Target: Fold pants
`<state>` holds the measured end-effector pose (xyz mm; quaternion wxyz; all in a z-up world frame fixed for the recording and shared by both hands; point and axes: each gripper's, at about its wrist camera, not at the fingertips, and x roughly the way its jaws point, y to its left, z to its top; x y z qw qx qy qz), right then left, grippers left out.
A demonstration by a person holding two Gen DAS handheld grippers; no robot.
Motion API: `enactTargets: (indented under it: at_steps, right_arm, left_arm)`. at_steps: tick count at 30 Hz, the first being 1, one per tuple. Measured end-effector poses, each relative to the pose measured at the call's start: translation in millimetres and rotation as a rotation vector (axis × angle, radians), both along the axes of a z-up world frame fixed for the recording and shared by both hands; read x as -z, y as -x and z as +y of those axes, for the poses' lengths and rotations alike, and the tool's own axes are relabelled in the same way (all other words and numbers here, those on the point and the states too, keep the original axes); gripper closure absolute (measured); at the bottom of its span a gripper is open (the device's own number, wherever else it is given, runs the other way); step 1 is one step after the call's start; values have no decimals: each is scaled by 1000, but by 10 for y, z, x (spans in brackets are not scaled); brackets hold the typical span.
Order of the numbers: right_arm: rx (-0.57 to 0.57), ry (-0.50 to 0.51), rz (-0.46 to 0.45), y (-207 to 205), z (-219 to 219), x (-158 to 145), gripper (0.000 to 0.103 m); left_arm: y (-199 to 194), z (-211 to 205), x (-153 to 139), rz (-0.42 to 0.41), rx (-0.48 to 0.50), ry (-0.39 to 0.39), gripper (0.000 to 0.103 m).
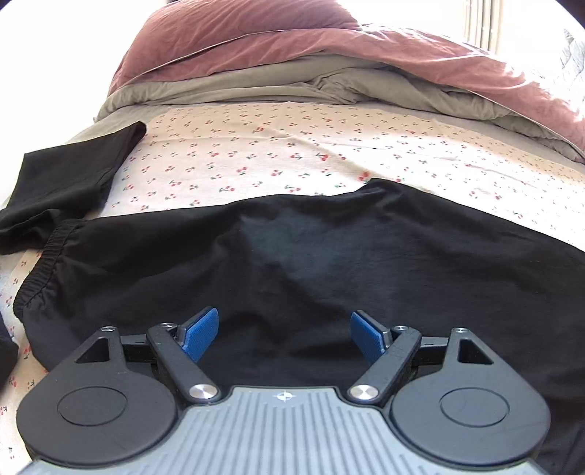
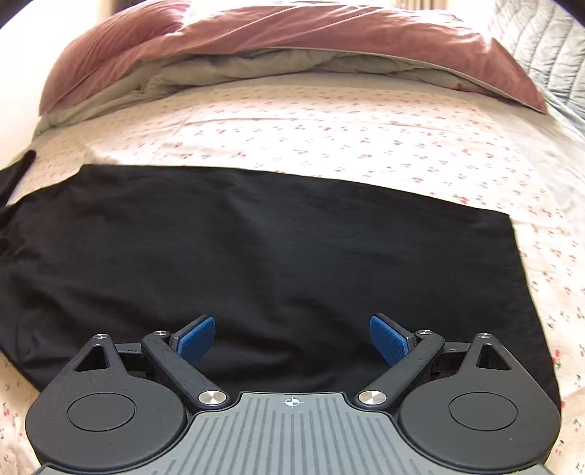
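Bed [image 1: 292,146], cherry-print sheet; pink duvet [image 2: 292,33] bunched behind, sunlit.

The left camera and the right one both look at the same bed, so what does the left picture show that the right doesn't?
Only the left view shows the pants' gathered elastic waistband and most of a second black garment beside it. Only the right view shows the pants' straight hem edge and a grey quilt. Both show the black pants flat on the cherry-print sheet, the pink duvet, and an open hand-held gripper holding nothing.
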<state>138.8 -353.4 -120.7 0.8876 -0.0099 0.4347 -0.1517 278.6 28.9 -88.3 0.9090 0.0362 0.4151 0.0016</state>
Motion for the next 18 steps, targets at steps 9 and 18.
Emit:
enactTargets:
  at_steps: [9, 18]
  right_arm:
    - [-42, 63, 134, -347, 300, 237, 1]
    - [-111, 8, 56, -507, 433, 137, 1]
  left_arm:
    - [-224, -458, 380, 74, 83, -26, 15]
    - [-316, -448, 356, 69, 46, 11, 14]
